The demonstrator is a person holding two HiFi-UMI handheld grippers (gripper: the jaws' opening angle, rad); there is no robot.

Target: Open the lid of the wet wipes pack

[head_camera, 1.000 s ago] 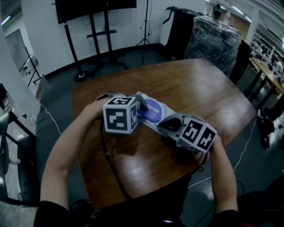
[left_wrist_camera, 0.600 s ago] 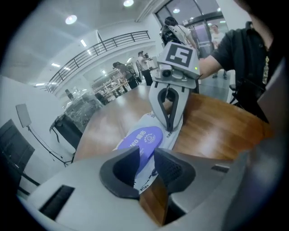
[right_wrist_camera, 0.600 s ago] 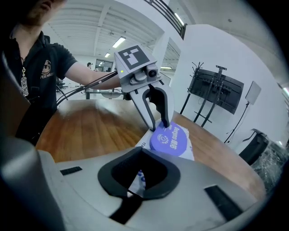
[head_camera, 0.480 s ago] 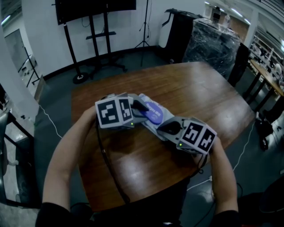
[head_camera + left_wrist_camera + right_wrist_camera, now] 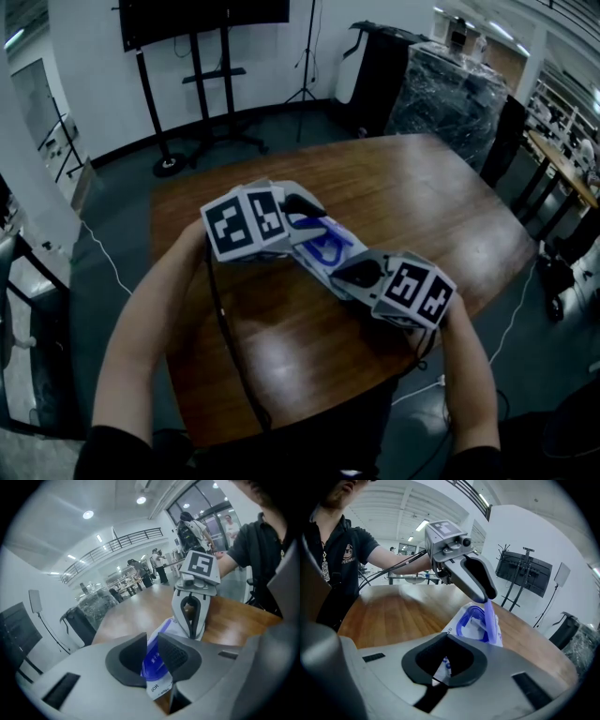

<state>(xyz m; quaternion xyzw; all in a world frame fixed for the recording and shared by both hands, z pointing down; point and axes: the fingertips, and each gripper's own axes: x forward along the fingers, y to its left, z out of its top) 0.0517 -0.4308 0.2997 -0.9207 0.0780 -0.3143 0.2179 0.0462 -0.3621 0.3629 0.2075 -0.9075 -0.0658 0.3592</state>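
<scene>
Start nearest, at five o'clock of the pack: keep the right gripper [image 5: 445, 662] as is, fingers [image 5: 423, 660] pinched together on the thin end seam of the wet wipes pack [image 5: 469, 626], anchoring it, seemingly flat on the tabletop [image 5: 422, 187], against the upward pull. Next out, at the pack's middle, note the purple lid [image 5: 157, 665] already swung up off its oval frame, standing near upright. Beyond it, at about ten o'clock, find the left gripper [image 5: 303, 205], fingers [image 5: 177, 654] having just been closing and now clamped on the lid's free edge. To finish well, judging from this: carry that edge along an arc around the hinge rather than straight up, so as not to drag the soft pack off the wood or strain the hinge; hold the pinch firm but shallow; stop once past upright, far enough to stay open unaided. Avoid twisting sideways, likely to pop the flap from the grip. Farther off, only bare wood, then a screen on a stand [image 5: 202, 14] at twelve o'clock.
</scene>
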